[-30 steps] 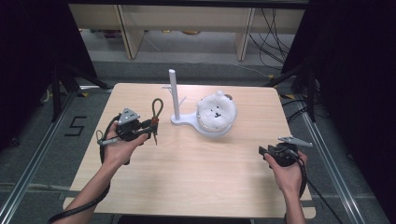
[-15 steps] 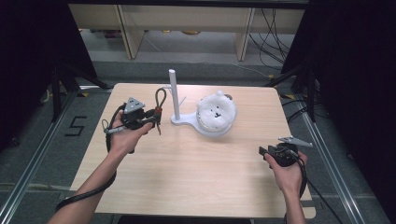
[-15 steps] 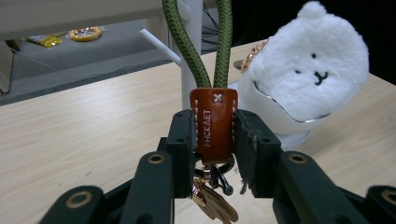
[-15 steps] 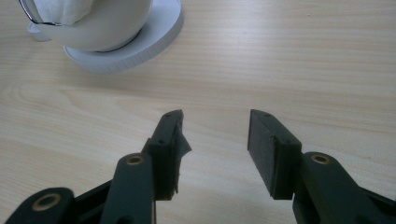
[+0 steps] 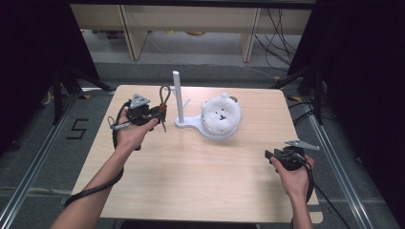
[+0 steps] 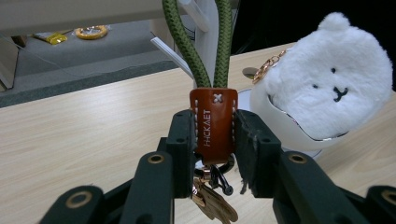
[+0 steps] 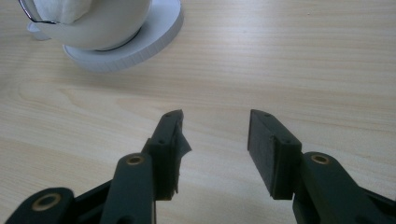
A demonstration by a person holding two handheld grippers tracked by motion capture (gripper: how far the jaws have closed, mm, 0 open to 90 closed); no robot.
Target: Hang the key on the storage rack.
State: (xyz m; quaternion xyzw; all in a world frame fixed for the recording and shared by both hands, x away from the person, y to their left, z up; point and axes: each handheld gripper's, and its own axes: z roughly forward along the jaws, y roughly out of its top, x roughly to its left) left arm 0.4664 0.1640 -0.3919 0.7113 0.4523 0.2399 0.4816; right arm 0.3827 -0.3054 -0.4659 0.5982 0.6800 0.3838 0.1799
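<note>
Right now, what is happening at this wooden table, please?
A person holds a gripper in each hand. The left gripper is shut on the brown leather tab of a keychain with a green cord loop, lifted near the white stand with an upright peg. A white plush bear sits in the stand's bowl. The right gripper is open, with nothing between its jaws, over the light wooden table.

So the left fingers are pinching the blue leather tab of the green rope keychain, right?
Not quite: the leather tab is reddish-brown, not blue. The left gripper view shows the left fingers clamped on it, with the green rope loop rising above.
</note>
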